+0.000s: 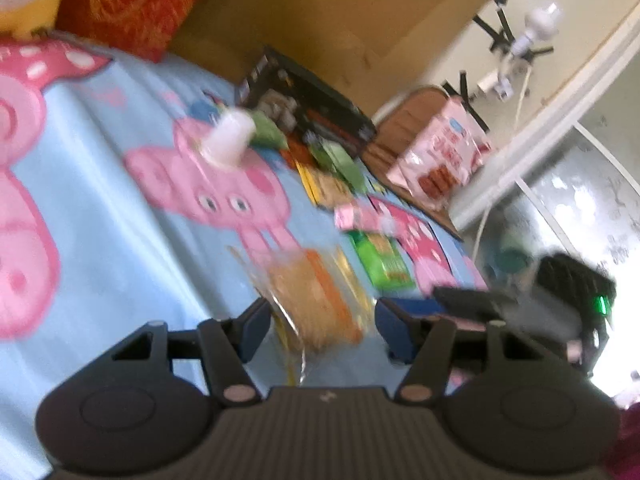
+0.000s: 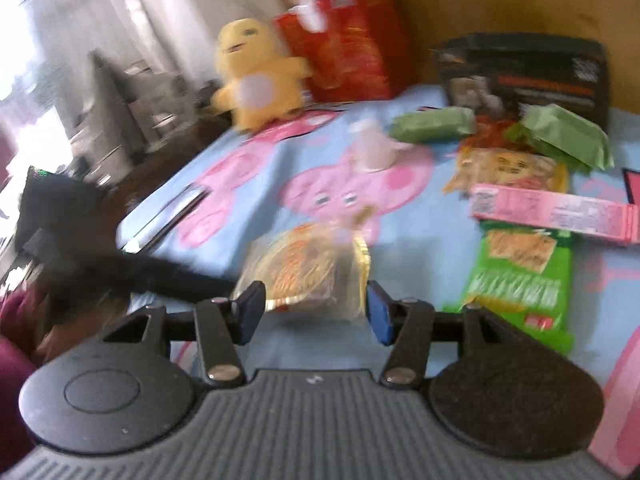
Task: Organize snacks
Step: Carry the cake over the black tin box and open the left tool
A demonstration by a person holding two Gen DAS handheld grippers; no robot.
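Note:
Snacks lie on a blue cartoon-pig sheet (image 1: 100,200). A clear orange-and-gold snack packet (image 1: 316,300) lies right in front of my open left gripper (image 1: 324,328), between its fingers; contact is blurred. It shows in the right wrist view too (image 2: 308,268), just ahead of my open right gripper (image 2: 314,312). A green packet (image 2: 520,280), a pink box (image 2: 556,214), a yellow packet (image 2: 508,172) and green bars (image 2: 432,126) lie to the right. A black box (image 2: 528,72) stands behind.
A white cup (image 1: 228,140) stands on the sheet. A yellow plush (image 2: 256,72) and a red cushion (image 2: 344,56) sit at the back. The other gripper (image 1: 520,304) shows at the right. A pink bag (image 1: 444,152) rests off the sheet's far edge.

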